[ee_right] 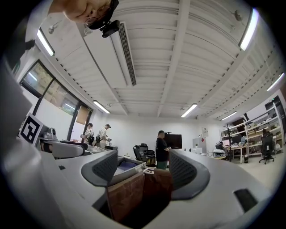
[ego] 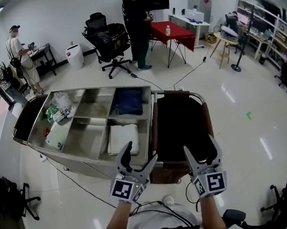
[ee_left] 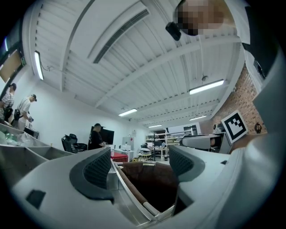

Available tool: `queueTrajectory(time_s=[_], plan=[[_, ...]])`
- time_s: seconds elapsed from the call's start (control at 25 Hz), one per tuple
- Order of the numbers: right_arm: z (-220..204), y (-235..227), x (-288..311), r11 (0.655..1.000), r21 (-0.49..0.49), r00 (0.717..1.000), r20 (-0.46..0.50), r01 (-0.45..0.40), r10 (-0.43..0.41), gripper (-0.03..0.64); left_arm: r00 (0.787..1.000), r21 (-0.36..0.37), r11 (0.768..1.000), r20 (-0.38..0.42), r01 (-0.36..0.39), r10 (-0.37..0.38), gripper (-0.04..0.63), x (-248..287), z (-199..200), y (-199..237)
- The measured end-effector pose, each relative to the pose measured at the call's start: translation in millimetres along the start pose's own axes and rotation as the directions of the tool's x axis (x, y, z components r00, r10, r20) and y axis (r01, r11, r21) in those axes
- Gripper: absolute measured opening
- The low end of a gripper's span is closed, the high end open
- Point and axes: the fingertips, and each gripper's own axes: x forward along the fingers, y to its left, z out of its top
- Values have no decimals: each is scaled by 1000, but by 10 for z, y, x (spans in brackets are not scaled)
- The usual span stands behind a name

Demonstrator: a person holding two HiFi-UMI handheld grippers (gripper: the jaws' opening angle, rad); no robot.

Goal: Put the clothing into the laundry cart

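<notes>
A steel cart [ego: 93,166] with several compartments stands in front of me. Dark blue clothing [ego: 130,101] lies in a far compartment and a folded white piece [ego: 123,138] in a near one. On the cart's right end hangs the brown laundry bag [ego: 182,128], its mouth dark and open. My left gripper [ego: 141,152] hovers open over the cart's near rim, beside the white piece, with nothing in it. My right gripper [ego: 200,145] is open and empty above the bag's near edge. The bag [ee_left: 152,183] shows between the left jaws, and the right gripper view shows the bag [ee_right: 134,192] and blue clothing [ee_right: 126,165].
Plastic bags and packets [ego: 58,114] fill the cart's left compartments. A black cable [ego: 85,189] runs over the floor by the cart. Farther off stand an office chair [ego: 108,44], a red table [ego: 174,34], a person in black [ego: 137,27] and two people [ego: 9,63] at the left.
</notes>
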Motion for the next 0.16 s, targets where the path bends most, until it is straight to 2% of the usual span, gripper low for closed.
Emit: queueTrajectory(time_s=[0.16], plan=[[-19,149,14,1000,-2,1000,-8,-17,17,383,1000,-1,1000,6,-7,7,383,-98,26,68]])
